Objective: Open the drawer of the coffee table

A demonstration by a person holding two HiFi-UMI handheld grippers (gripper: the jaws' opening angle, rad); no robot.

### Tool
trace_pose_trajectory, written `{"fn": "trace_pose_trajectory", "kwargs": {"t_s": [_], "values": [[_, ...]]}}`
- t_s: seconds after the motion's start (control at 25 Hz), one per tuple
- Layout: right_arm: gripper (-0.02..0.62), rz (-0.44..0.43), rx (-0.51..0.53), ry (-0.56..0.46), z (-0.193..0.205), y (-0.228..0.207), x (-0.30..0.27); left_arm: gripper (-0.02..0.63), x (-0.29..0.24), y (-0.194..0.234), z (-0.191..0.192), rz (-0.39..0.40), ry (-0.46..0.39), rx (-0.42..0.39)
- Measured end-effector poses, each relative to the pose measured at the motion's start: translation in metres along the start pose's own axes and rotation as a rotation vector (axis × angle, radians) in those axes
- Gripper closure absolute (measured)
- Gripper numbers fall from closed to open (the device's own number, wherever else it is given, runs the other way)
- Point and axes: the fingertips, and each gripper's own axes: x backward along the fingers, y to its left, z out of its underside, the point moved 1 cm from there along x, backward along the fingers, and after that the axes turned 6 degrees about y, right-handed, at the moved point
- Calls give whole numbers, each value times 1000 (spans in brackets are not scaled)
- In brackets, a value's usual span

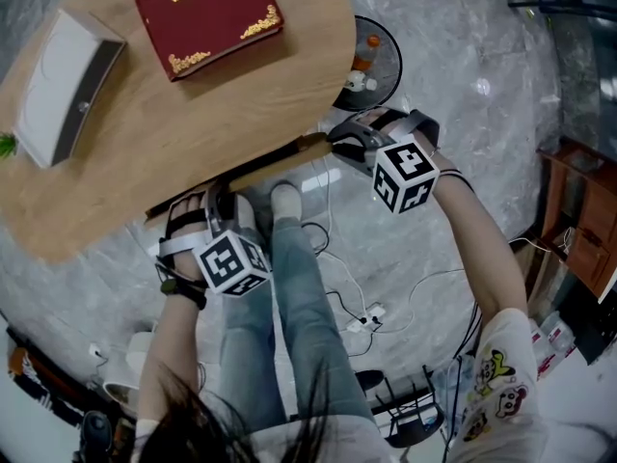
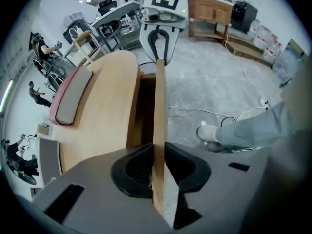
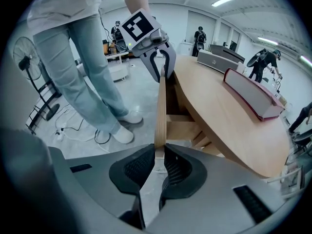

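1. Head view, steeply down on the drawer front (image 1: pixel 280 162): a thin wooden panel standing a little way out from under the near edge of the desk (image 1: pixel 193 133), with a dark gap behind it.
2. Gripped at its left end by the left hand-held gripper (image 1: pixel 220 205), jaws narrow, one pad pressed on each face of the panel's top edge.
3. Gripped the same way at its right end by the right hand-held gripper (image 1: pixel 339 141), jaws narrow and closed on that same edge.
4. From either gripper view, a look along the panel to the other hand-held gripper at the far end, with the drawer's shadowed inside beside it.
5. On the desk, well apart from the drawer: a red book (image 1: pixel 202 8) with gilt corners and a white box (image 1: pixel 67 85) near the left edge.
6. Below: legs (image 1: pixel 299 297) in jeans, white shoes (image 1: pixel 286 201) just beside the panel, and cables (image 1: pixel 357 307) and a fan (image 1: pixel 381 66) on the marbled floor (image 1: pixel 453 46).
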Motion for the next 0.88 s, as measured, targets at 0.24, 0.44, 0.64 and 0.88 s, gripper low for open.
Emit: {"fn": "trace_pose_trajectory", "kwargs": {"t_s": [0.24, 0.44, 0.64, 0.88], "values": [[545, 3, -40, 8, -2, 14, 1, 535, 4, -12, 2, 18, -1, 4], [545, -11, -23, 37, 0, 17, -1, 538, 3, -17, 0, 49, -7, -12], [545, -21, -22, 65, 2, 18, -5, 540, -1, -20, 1, 70, 4, -16], [545, -50, -11, 85, 1, 22, -5, 543, 1, -24, 1, 100, -3, -17]]}}
